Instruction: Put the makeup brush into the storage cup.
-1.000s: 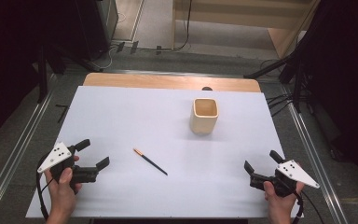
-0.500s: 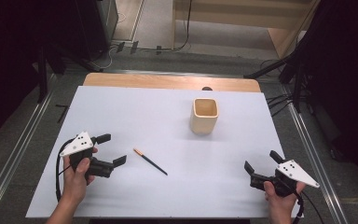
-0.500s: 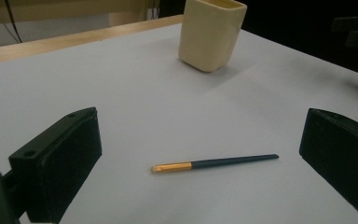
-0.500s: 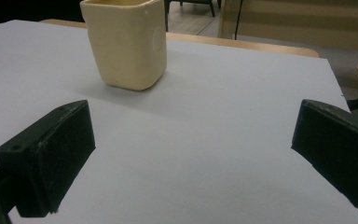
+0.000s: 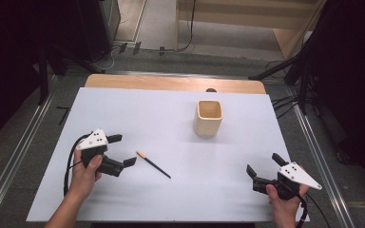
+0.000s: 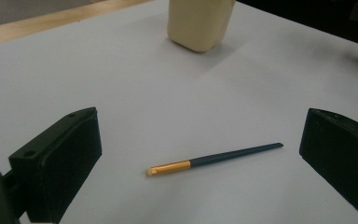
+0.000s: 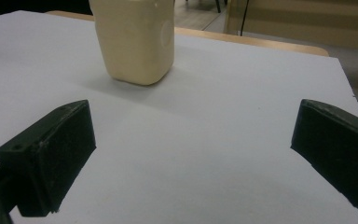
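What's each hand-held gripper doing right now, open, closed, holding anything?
Left hand-held gripper: open, holding nothing, jaws either side of the brush without touching.
Right hand-held gripper: open, holding nothing, pointed at the cup.

The left hand (image 5: pixel 86 172) holds its tongs (image 5: pixel 122 151) low over the tabletop (image 5: pixel 180 137), jaws spread wide and pointing right. The right hand (image 5: pixel 285 197) grips its tongs (image 5: pixel 262 164) near the front right corner, jaws likewise wide apart, aimed up-left.
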